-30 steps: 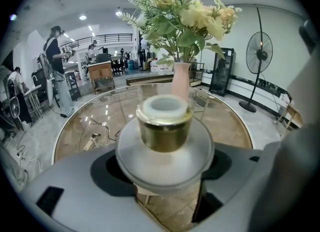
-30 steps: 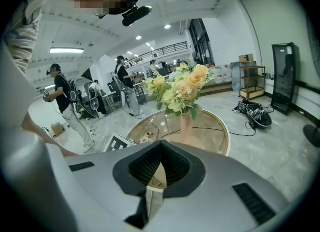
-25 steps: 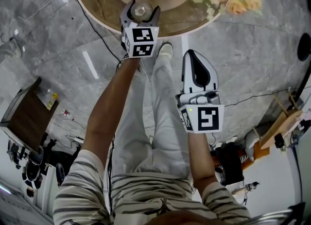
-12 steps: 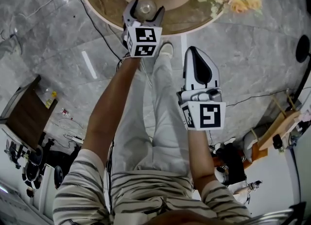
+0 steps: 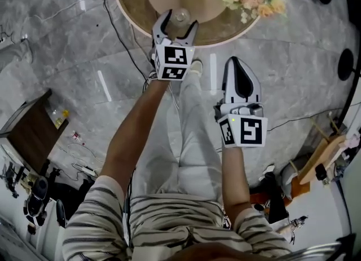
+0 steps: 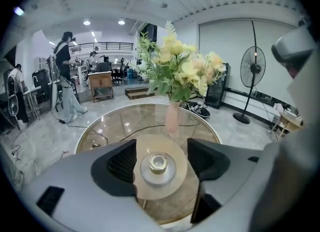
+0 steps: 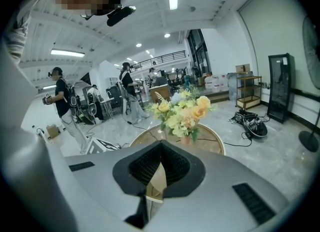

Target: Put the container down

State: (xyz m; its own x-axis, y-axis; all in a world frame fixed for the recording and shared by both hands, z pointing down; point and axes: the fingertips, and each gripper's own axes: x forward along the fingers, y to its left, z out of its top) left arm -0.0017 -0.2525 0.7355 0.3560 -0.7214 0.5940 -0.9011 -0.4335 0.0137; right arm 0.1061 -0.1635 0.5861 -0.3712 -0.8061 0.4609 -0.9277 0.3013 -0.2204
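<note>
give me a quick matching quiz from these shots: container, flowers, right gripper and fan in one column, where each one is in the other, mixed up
Things:
1. container
2. flowers
3. right gripper
4. fan

Places:
a. over the floor, jaws together
b. standing on the round table, on the near side of the vase
c. in the pink vase on the table
d. standing on the floor, away from the table

Pairs: 1-b, 2-c, 3-a, 4-d
</note>
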